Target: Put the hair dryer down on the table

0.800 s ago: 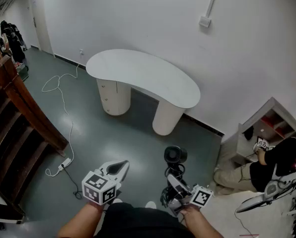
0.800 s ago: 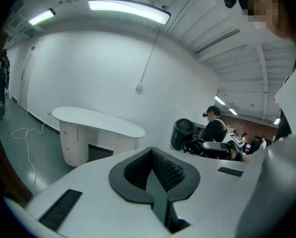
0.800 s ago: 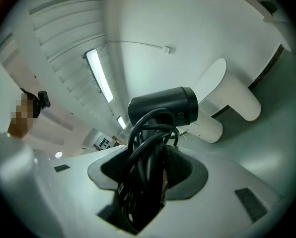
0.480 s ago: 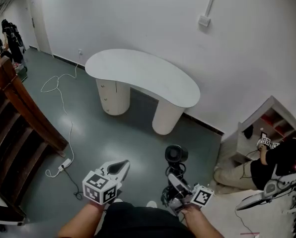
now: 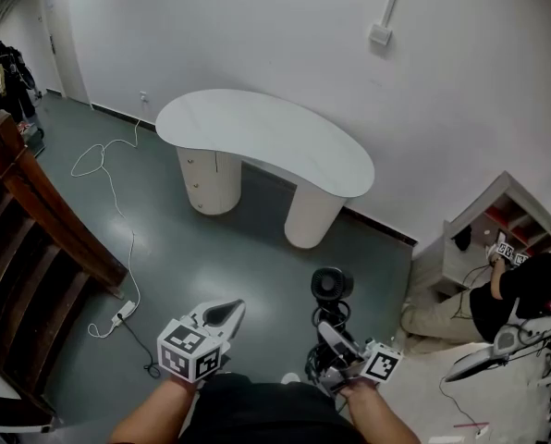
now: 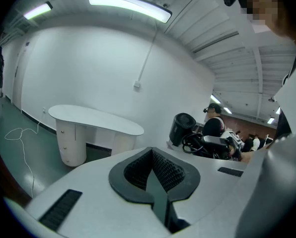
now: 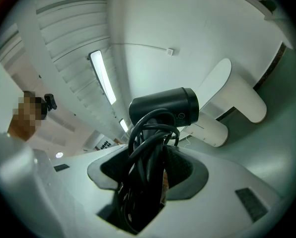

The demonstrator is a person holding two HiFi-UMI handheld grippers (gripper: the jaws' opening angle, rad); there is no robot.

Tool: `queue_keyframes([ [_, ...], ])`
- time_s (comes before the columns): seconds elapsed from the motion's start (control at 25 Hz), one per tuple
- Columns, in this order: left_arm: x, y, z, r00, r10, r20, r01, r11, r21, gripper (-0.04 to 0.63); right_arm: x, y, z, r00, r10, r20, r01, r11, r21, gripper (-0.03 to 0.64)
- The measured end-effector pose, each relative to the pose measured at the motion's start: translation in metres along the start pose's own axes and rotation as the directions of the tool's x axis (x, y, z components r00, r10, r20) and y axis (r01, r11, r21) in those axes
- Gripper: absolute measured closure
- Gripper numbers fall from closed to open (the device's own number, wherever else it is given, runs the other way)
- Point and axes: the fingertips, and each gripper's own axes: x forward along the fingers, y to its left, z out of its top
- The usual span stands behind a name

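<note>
Right gripper view: right tool (image 7: 151,167) clamps the dryer (image 7: 163,110) handle and coiled cord (image 7: 144,133); left tool (image 6: 151,168) jaws together, tabletop (image 5: 257,137) well apart.

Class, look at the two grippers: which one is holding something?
The right gripper: its jaws clamp the black hair dryer by its cord-wrapped handle. The left gripper is shut on nothing.

Black hair dryer (image 5: 330,285), white table (image 5: 266,137) — dark grey-green floor (image 5: 211,257), white wall (image 5: 257,35)
</note>
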Motion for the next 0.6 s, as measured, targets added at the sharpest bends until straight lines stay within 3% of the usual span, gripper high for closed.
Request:
queue_keyframes([
  [0.4,-0.029,0.054,-0.014,0.998,-0.045,-0.048,0.045,0.999,0.006,0.584,0.032,0.003,-0.033,0.995,-0.056,0.081,0.053,0.998,0.033,0.411],
  [0.6,-0.034,0.074,-0.021,0.997,-0.047,-0.055,0.046,0.999,-0.027,0.584,0.045,-0.001,-0.044,0.995,-0.085,0.058,0.083,0.995,0.051,0.411],
])
